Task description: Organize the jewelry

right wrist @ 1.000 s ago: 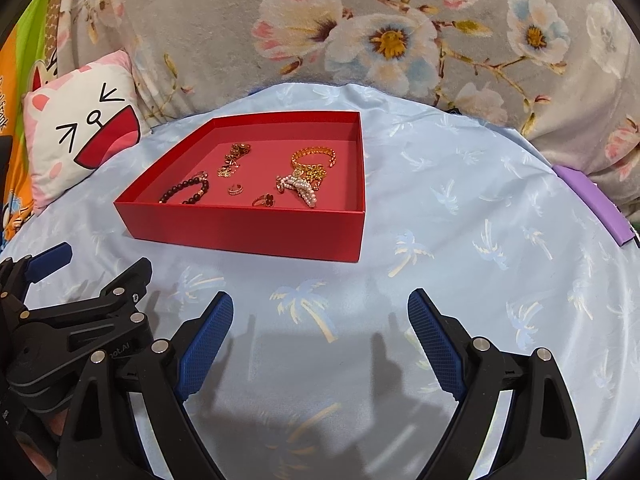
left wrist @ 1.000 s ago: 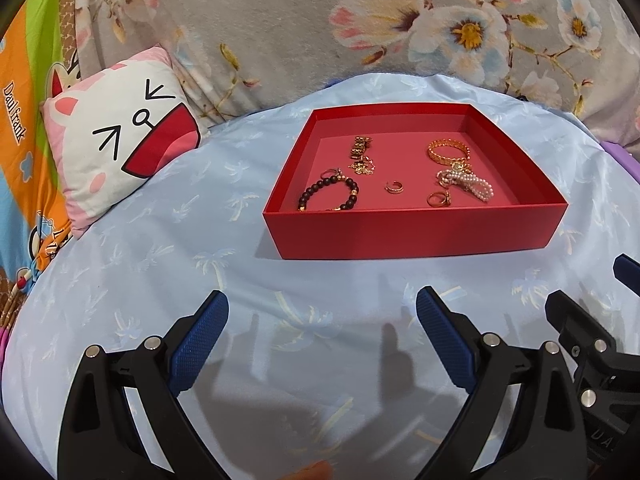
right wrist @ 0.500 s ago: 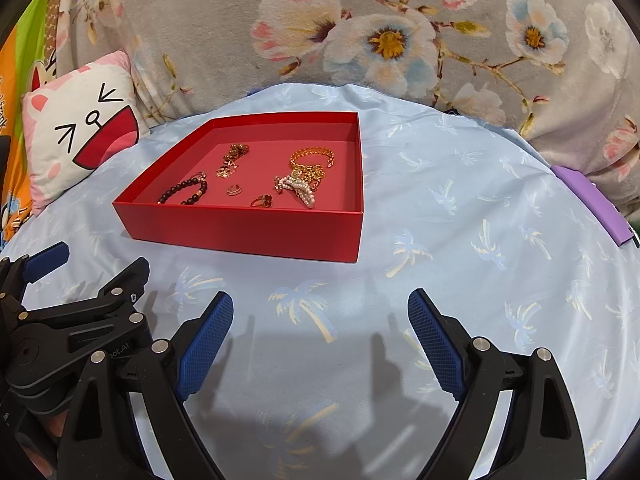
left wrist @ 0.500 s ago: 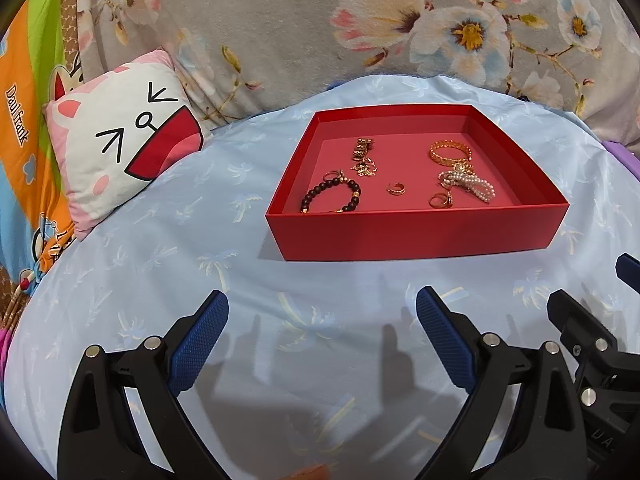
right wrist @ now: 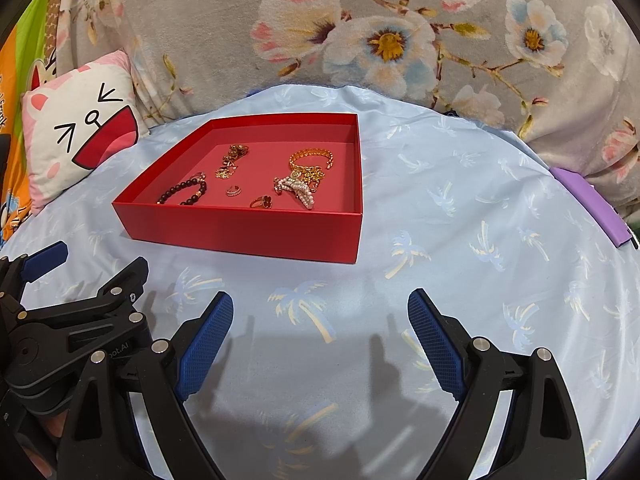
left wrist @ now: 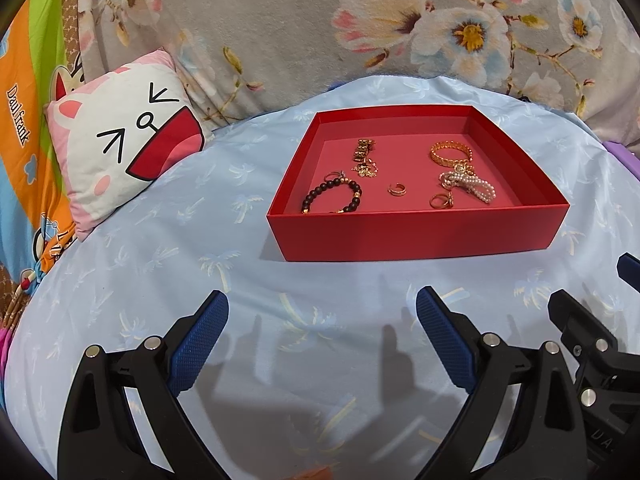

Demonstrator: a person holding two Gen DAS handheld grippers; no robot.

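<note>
Jewelry: all of it lies loose inside the red tray (left wrist: 416,236), which sits on the bed (left wrist: 200,240) toward its far edge; none shows on the sheet.
Near-left corner of tray: dark bead bracelet (left wrist: 332,198).
Right side: gold bangle (left wrist: 451,153) by the far wall, pearl piece (left wrist: 472,185) just beside it, touching a gold tangle.
Middle: small ring (left wrist: 398,189), lying apart.
Left hand-held gripper (left wrist: 322,344): jaws spread wide, holding nothing, short of the tray's near wall.
Right hand-held gripper (right wrist: 320,340): likewise wide apart and empty.
Stage: fits either sorting still to come or pieces already gathered in (cannot tell which).
Doing it well: judged, take one piece at a time, pinching low; the pearl-and-gold tangle may drag neighbours.
Views: only the right shows the purple item (right wrist: 588,204) at the bed's right edge; the left shows more of the cat pillow (left wrist: 120,148).
</note>
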